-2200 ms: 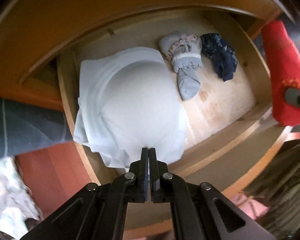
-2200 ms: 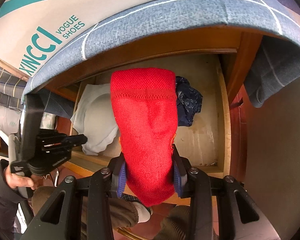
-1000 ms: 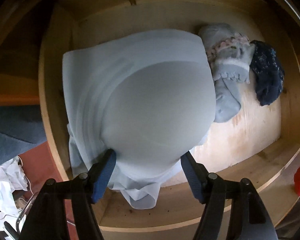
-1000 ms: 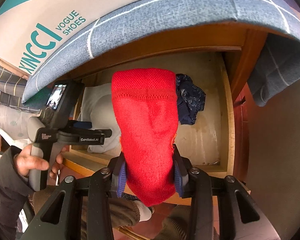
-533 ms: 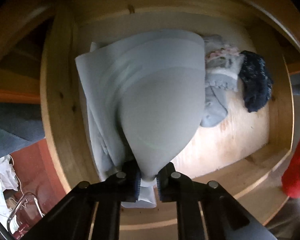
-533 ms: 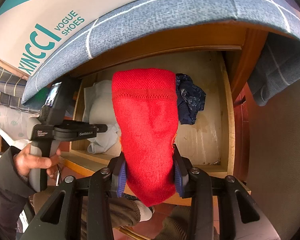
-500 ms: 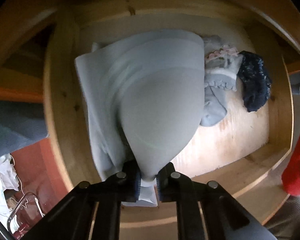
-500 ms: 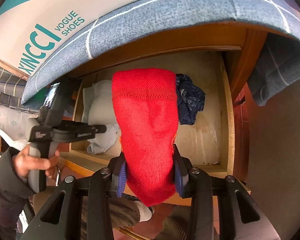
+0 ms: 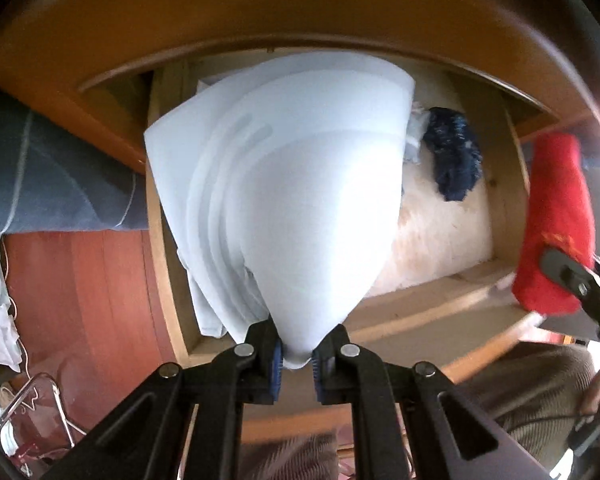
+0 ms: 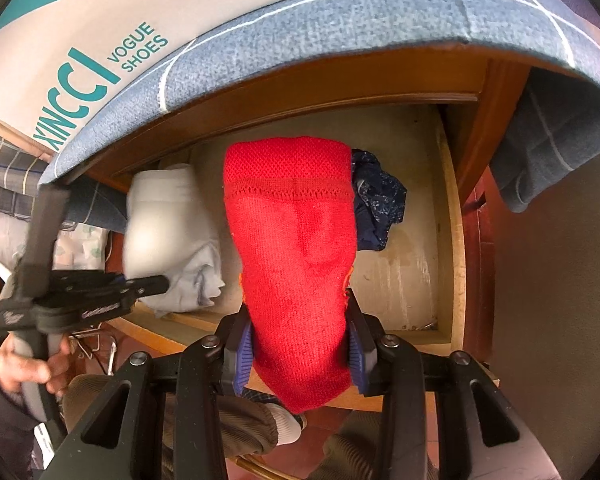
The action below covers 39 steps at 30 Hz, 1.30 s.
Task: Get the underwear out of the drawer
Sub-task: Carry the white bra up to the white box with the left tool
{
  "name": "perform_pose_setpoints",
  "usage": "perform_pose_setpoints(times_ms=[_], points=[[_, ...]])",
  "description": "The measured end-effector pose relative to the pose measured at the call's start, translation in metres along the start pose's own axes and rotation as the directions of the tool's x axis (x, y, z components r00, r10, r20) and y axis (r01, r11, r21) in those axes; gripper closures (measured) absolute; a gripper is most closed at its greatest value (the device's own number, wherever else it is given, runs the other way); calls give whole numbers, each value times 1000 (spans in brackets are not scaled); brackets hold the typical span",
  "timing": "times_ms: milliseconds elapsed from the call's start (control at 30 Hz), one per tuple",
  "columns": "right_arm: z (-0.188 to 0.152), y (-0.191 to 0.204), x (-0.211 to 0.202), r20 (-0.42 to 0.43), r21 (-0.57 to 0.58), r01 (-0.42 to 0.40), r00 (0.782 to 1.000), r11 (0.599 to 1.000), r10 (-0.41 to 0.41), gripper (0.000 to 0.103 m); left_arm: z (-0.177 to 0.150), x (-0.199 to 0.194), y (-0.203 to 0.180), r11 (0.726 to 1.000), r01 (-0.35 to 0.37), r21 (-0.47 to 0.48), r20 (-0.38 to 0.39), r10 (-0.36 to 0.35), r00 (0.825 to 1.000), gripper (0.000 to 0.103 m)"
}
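My left gripper [image 9: 297, 354] is shut on the near edge of the pale blue underwear [image 9: 296, 200], which hangs lifted over the left part of the open wooden drawer [image 9: 432, 300]. The same garment [image 10: 168, 224] shows in the right wrist view, with the left gripper [image 10: 156, 282] clamped on it. My right gripper [image 10: 300, 350] is shut on a red knitted sock [image 10: 296, 248], held above the drawer's front; the red sock [image 9: 556, 224] appears at the right of the left wrist view. A dark blue patterned garment [image 9: 454, 156] lies at the back right of the drawer, also visible as dark blue cloth [image 10: 376, 204].
A blue cloth with white lines [image 10: 340, 28] covers the cabinet top, under a white shoe box [image 10: 100, 20]. A person's hand [image 10: 28, 364] holds the left gripper's handle. Trousered legs [image 10: 228, 436] are below the drawer front. A wire hanger [image 9: 32, 400] lies on the red floor at left.
The left gripper's jaws closed on the pale blue underwear's near edge, then rose and drew back, lifting the garment off the drawer floor. The right gripper with the red sock stayed still.
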State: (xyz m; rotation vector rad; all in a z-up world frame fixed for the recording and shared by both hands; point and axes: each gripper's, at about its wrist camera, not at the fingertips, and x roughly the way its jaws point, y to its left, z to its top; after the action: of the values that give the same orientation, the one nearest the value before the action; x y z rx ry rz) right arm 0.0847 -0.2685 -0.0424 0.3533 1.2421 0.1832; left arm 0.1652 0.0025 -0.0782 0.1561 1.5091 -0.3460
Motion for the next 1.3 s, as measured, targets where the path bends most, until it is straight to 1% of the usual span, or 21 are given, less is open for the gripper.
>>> perform_pose_setpoints(times_ms=[67, 133, 200, 367, 567, 733, 767, 867, 967, 1167, 1267, 1300], points=[[0, 0, 0, 0, 0, 1, 1000, 1000, -1, 67, 1, -17, -13, 1000, -4, 16, 23, 3, 1000, 92], [-1, 1, 0, 1, -1, 3, 1000, 1000, -3, 67, -7, -28, -17, 1000, -3, 30, 55, 1, 998, 92], [-1, 1, -1, 1, -2, 6, 1000, 1000, -6, 67, -19, -41, -22, 998, -23, 54, 97, 18, 995, 92], [-1, 3, -3, 2, -3, 14, 1000, 1000, -14, 67, -38, -73, -24, 997, -13, 82, 166, -1, 986, 92], [-2, 3, -7, 5, 0, 21, 1000, 1000, -21, 67, -59, -95, -29, 996, 8, 88, 211, -26, 977, 92], [-2, 2, -9, 6, 1, 25, 1000, 1000, -25, 67, -75, -125, -25, 996, 31, 89, 253, -53, 966, 92], [-2, 3, -9, 7, 1, 26, 1000, 1000, -26, 67, -79, -135, -26, 994, 46, 95, 251, -69, 965, 92], [-2, 1, -9, 6, 0, 28, 1000, 1000, -28, 67, -91, -146, -25, 993, 40, 113, 269, -69, 961, 92], [-2, 0, -9, 6, 0, 29, 1000, 1000, -29, 67, -99, -164, -23, 991, 50, 125, 287, -85, 954, 92], [-1, -1, -11, 9, 0, 34, 999, 999, -34, 67, -117, -195, -33, 987, 66, 144, 330, -111, 937, 92], [-1, -1, -11, 9, -3, 36, 999, 999, -36, 67, -120, -211, -44, 986, 61, 155, 370, -115, 922, 92], [0, 0, -11, 10, -4, 37, 999, 999, -37, 67, -121, -220, -44, 986, 60, 158, 388, -117, 914, 92]])
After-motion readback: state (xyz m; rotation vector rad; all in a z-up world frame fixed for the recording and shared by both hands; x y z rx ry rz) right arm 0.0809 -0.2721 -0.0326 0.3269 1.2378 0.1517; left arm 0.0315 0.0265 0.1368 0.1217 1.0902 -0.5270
